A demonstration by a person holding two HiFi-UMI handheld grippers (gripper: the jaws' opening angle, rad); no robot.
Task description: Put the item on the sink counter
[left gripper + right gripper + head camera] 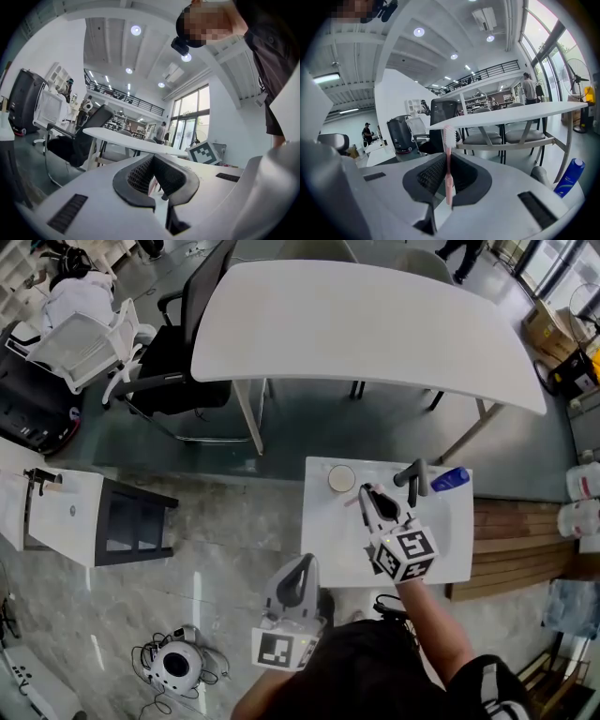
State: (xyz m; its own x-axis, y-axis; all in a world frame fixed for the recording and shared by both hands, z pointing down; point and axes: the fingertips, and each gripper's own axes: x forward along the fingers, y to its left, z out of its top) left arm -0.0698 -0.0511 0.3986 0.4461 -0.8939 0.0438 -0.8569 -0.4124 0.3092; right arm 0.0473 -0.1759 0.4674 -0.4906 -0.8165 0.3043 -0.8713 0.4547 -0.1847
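Toothbrush (448, 159), pink, upright in right gripper (448, 165)

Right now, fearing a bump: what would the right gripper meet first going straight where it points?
Probably nothing close: the right gripper, shut on the pink plastic toothbrush, points level over the white sink counter toward the black office chair; depth is unclear.
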